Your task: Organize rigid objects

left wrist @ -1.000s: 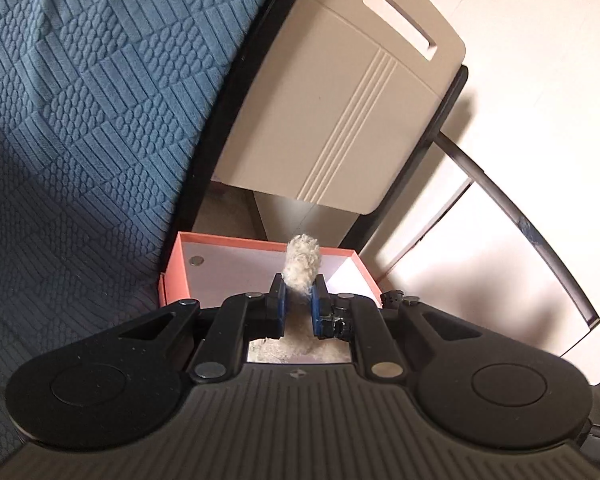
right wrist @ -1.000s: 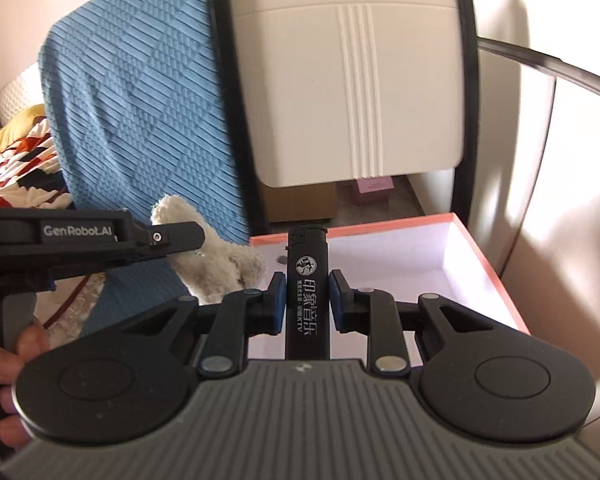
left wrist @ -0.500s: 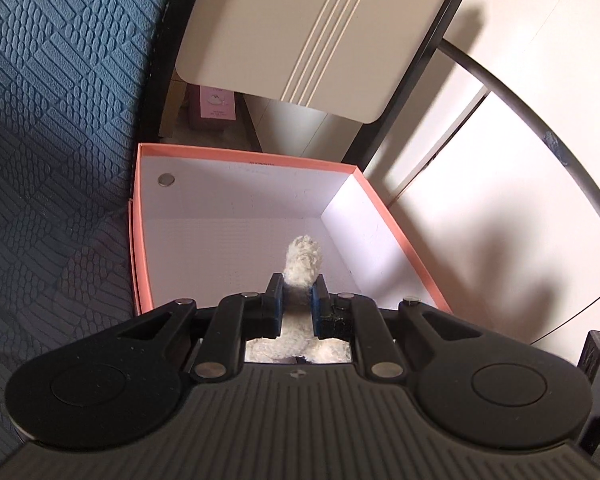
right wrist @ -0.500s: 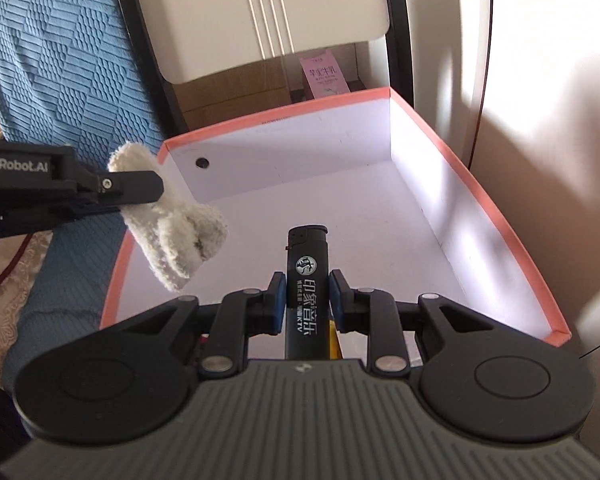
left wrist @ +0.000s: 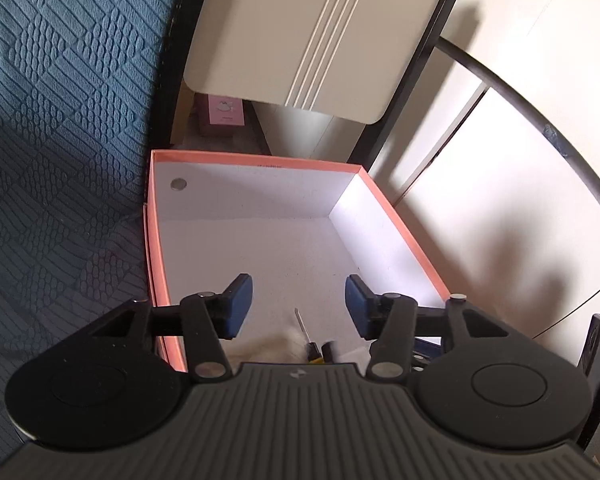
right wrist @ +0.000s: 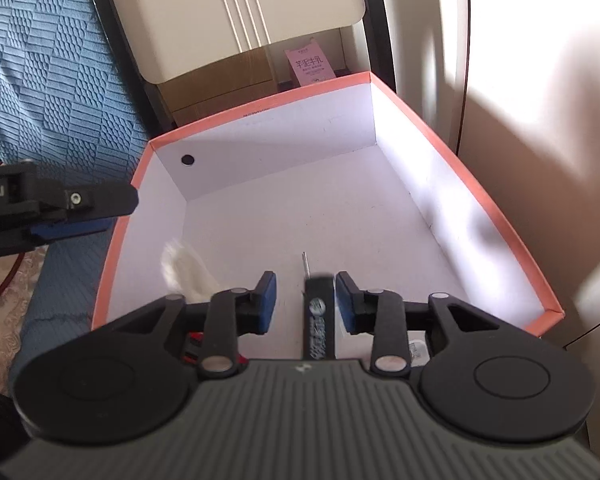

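Left wrist view: blue quilted fabric [left wrist: 60, 120] fills the left side, a cream panel [left wrist: 300, 32] stands behind, and a pink carton [left wrist: 222, 110] peeks out beneath it. The orange-rimmed box [left wrist: 400, 220] sits wide open below. The left gripper [left wrist: 299, 304] is opening, pads well apart, nothing between them. A blurred white plush toy [left wrist: 272, 348] shows low at the camera's edge, beside a small screwdriver [left wrist: 306, 332] inside the box.

Right wrist view: same box [right wrist: 500, 216], same blue fabric [right wrist: 52, 60] on the left, and the left gripper's finger [right wrist: 92, 200] reaches in over the rim. The plush toy [right wrist: 184, 268], blurred, is by the box's left wall. The right gripper [right wrist: 304, 300] is opening; the black lighter [right wrist: 319, 312] is between the pads, close to the right one, apart from the left one, blurred. Whether that pad touches it, I cannot tell.
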